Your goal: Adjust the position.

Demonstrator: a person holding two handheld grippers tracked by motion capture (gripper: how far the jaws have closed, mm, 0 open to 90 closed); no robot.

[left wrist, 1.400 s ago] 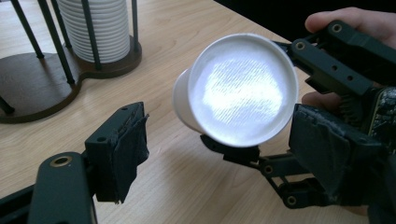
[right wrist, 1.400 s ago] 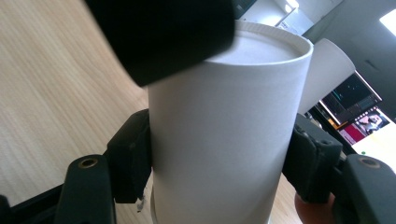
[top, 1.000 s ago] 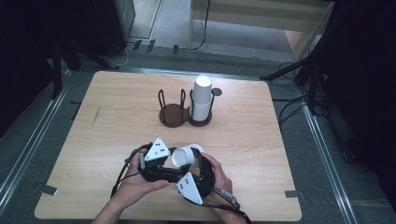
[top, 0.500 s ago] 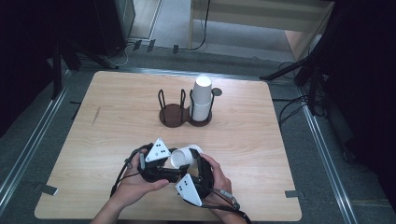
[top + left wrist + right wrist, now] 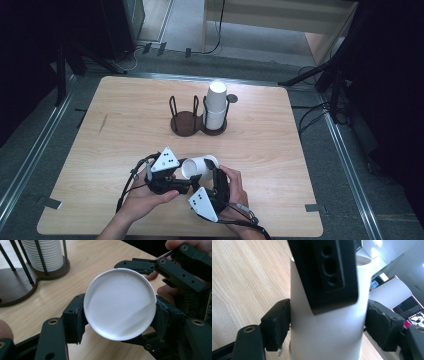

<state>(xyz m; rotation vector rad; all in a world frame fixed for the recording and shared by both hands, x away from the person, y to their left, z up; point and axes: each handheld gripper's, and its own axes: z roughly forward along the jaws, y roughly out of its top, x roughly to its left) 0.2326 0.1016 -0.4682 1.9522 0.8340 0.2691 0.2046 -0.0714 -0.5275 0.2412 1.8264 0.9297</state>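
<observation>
Cup (image 5: 199,167) lies on its side above the table (image 5: 300,150) near six o'clock. My left claw (image 5: 120,322) clamps its base from nine o'clock. My right claw (image 5: 327,327) has just been opening, its pads flanking the cup's wall, seemingly barely off it.

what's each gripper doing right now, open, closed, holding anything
Left gripper: closed on the base end of the white paper cup.
Right gripper: jaws have just been opening, cup between them, its left pad touching, the right pad just off the cup wall.
</observation>
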